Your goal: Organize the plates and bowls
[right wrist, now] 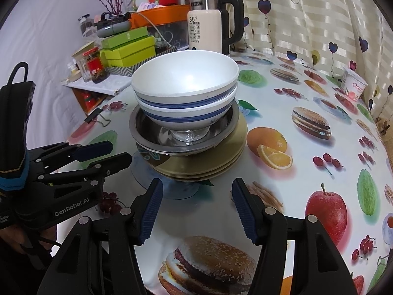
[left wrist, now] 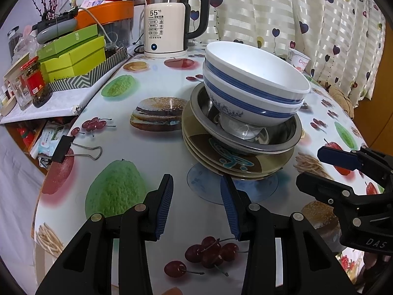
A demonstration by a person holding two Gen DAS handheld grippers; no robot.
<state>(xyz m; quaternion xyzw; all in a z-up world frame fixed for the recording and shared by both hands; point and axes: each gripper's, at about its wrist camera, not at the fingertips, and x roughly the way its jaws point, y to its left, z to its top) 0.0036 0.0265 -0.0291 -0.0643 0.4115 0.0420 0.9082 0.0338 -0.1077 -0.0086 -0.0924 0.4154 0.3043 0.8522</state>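
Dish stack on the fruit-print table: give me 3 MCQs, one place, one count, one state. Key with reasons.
1. The metal bowl sits:
A. on the plates
B. inside a white bowl
C. beside the kettle

2. White blue-striped bowls nested:
A. one
B. two
C. four

3. The right gripper is:
A. shut on a plate
B. shut on a bowl
C. open, empty

Key: 1 A, the plates lie right beneath it. 2 B, two rims show. 3 C, only tablecloth shows between its pads.

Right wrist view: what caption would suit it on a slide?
Both open grippers, right and left, face stacked bowls on plates.
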